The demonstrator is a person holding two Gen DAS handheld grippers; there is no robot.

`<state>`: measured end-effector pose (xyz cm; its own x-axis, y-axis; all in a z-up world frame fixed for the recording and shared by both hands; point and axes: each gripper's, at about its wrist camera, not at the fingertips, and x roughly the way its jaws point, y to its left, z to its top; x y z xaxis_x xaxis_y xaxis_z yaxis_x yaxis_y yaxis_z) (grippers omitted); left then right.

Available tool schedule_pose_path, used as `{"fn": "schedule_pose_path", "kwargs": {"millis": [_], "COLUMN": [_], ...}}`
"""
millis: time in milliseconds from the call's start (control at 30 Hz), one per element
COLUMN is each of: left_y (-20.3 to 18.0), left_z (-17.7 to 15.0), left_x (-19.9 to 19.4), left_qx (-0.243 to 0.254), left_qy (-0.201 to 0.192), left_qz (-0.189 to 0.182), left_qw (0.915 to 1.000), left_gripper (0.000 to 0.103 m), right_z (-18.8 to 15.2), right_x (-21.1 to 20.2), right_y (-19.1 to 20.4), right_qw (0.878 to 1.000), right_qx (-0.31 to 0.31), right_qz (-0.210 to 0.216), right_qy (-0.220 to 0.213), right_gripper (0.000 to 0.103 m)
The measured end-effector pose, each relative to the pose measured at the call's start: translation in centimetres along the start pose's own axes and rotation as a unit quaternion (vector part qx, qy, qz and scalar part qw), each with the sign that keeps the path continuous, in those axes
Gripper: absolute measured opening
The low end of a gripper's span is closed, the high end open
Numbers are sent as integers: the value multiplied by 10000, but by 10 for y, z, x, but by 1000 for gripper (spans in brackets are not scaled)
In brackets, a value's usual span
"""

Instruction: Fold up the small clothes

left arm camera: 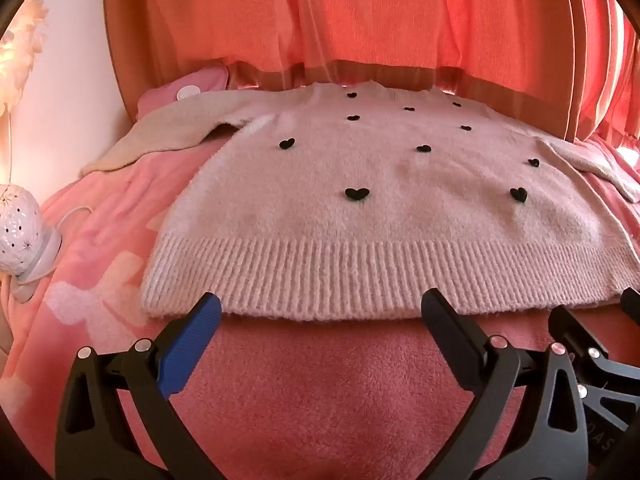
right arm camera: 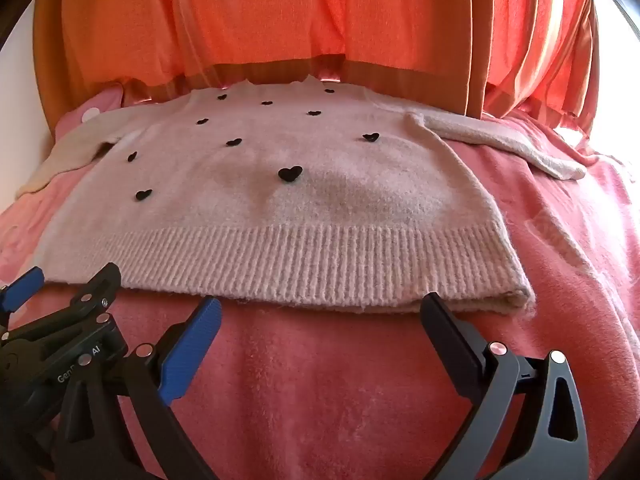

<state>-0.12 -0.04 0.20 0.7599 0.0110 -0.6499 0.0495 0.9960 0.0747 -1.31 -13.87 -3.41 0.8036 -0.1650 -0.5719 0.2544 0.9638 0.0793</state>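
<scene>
Sweater (left arm camera: 360, 208): pale pink and fuzzy; it lies flat in the middle of both frames, on the blanket; small black hearts (left arm camera: 357, 194) dot the front

Hem (right arm camera: 304, 264): thick ribbed band along the sweater's near edge, just above my fingertips

Sleeves: one (left arm camera: 160, 136) spreads to the upper left; the other (right arm camera: 508, 148) spreads to the upper right

Blanket (left arm camera: 320, 392): soft, fluffy, deeper pink; pale flower shapes on the left part

My left gripper (left arm camera: 320, 312): wide open and holding nothing; one blue ridged pad (left arm camera: 188, 344), one black finger; tips right at the hem

My right gripper (right arm camera: 320, 312): wide open too, holding nothing; tips right at the hem

Curtain (left arm camera: 360, 12): orange cloth in long folds across the top

Lamp (left arm camera: 20, 232): round, white, with small holes; far left edge
</scene>
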Motion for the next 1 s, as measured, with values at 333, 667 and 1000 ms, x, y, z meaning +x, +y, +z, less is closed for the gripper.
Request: {"fn": "schedule_pose_path", "kwargs": {"millis": [333,667,1000], "left_y": [1,1,1], "left_z": [0,-1,-1], "left_x": [0,0,0], "left_qx": [3,1,-5], "left_qy": [4,6,13], "left_qz": [-4,-6,-14], "left_qw": [10000,10000,10000], "left_gripper": [98,98,97], "right_z": [0,0,0], "right_x": [1,1,1], "right_y": [0,0,-1], "right_qw": [10000,10000,10000], "right_qx": [1,1,9], "right_qz": [2,1,8], "right_qy": [7,7,11], "right_gripper": [98,98,98]}}
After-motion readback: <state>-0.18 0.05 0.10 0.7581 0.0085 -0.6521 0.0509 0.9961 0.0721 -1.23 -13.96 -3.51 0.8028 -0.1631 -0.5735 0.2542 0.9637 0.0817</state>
